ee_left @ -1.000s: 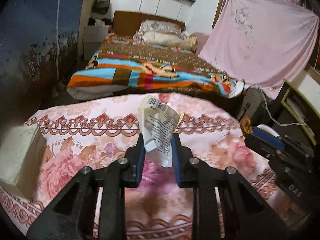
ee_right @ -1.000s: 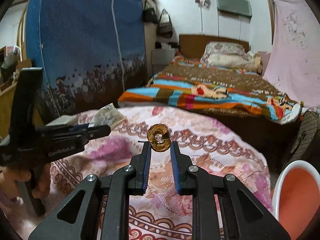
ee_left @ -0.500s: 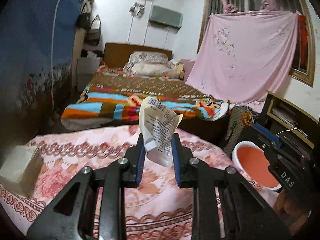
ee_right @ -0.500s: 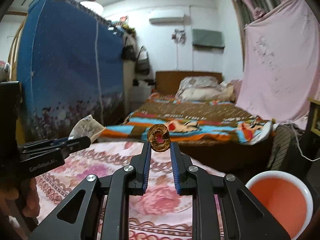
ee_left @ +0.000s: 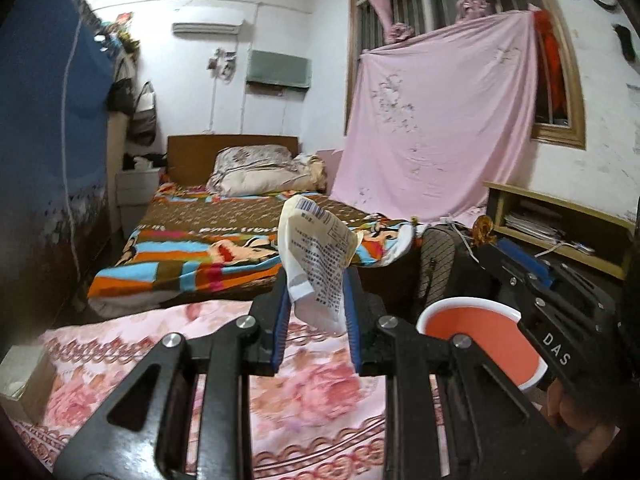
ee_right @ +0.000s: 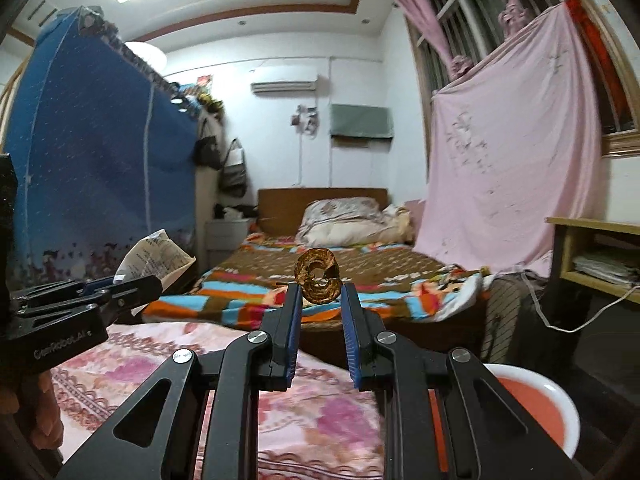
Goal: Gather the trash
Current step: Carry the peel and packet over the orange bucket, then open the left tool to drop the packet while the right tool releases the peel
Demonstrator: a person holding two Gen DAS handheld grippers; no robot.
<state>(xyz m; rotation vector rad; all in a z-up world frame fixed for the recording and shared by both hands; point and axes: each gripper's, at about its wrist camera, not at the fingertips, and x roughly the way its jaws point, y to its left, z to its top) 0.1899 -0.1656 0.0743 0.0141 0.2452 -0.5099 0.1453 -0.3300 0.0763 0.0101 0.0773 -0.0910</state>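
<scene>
My left gripper [ee_left: 316,280] is shut on a crumpled white printed wrapper [ee_left: 316,256] and holds it in the air above the floral table cover [ee_left: 312,396]. My right gripper [ee_right: 320,296] is shut on a curled brown peel scrap [ee_right: 317,276], also lifted. The right gripper with the brown scrap [ee_left: 483,226] shows at the right of the left wrist view. The left gripper with the wrapper [ee_right: 154,258] shows at the left of the right wrist view. A red bin with a white rim [ee_left: 480,340] stands low at the right, beyond the table edge; it also shows in the right wrist view [ee_right: 532,412].
A pale box [ee_left: 22,376] sits on the table's left edge. A bed with a striped blanket [ee_left: 208,256] lies beyond the table. A pink sheet [ee_left: 440,120] hangs at the right, above a wooden shelf [ee_left: 560,228]. A blue curtain [ee_right: 92,184] fills the left.
Both grippers have risen and tilted up with their loads. The view shifted from the table top to the room, and the red bin has come into view at the right.
</scene>
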